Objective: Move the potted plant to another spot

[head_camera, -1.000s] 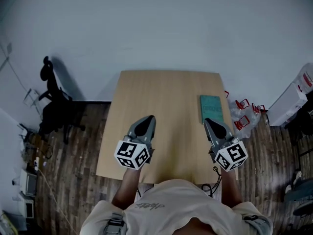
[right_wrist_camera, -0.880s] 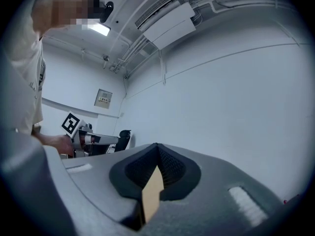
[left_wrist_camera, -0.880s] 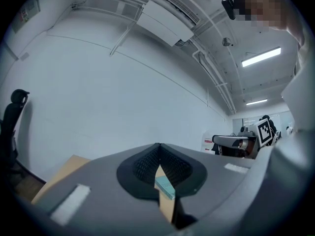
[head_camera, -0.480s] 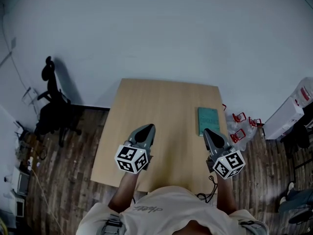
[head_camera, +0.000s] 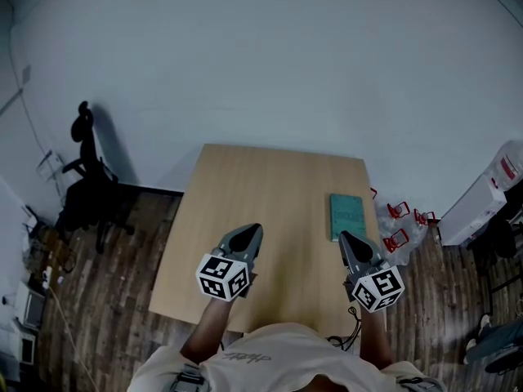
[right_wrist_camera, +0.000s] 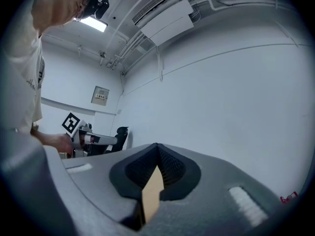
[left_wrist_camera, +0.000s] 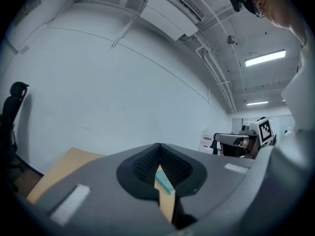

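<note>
Across the last second the head view is tilting upward. The wooden worktop (head_camera: 261,211) is sliding lower in the picture and more wall is showing, while both grippers are keeping their posts over its 6 o'clock edge. Nothing on the worktop is shifting.

For the task this is changing little. The potted plant is showing in no view, so it may be waiting somewhere out of sight or already standing at its new spot; I cannot tell which.

Counting, largest to smallest:
- one worktop
- one black office chair (head_camera: 86,186), at 9 o'clock of the worktop
- two grippers, the left gripper (head_camera: 248,233) and the right gripper (head_camera: 350,243), each pressing its jaws together on nothing
- one teal book (head_camera: 347,216), lying toward the worktop's 3 o'clock edge, at 12 o'clock of the right gripper
- seemingly three small red frames (head_camera: 398,211), on the floor beyond that edge
</note>
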